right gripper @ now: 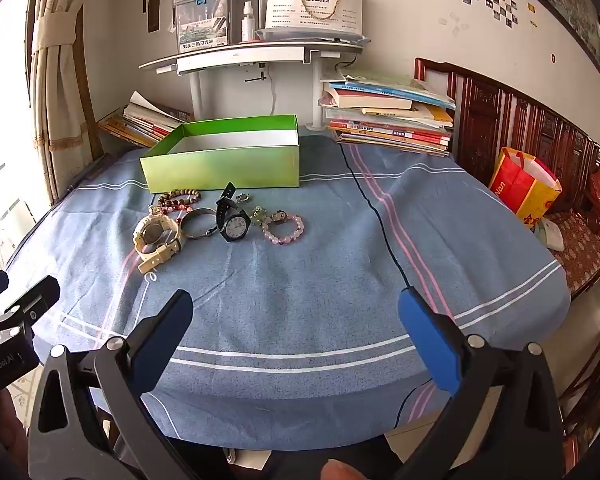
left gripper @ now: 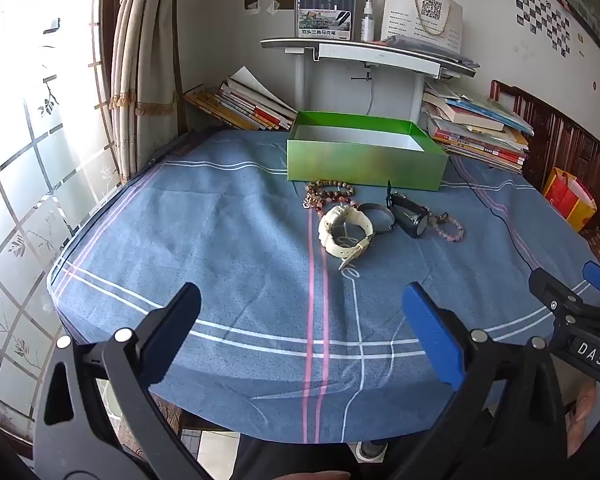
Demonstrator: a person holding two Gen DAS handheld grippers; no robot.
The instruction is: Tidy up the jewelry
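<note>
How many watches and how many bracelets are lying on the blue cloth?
Watches: 2, the white watch and the black watch
Bead bracelets: 2, the brown-red bracelet and the pink bracelet
Metal bangle: 1
Total: 5

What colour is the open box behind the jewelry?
The box is green outside and white inside; the right wrist view shows it best.

A lived-in home room: a curtained window [left gripper: 148,60], stacked books [right gripper: 392,116] along the wall, a carved wooden bench [right gripper: 540,136], and a cloth-covered table [right gripper: 300,280].
</note>
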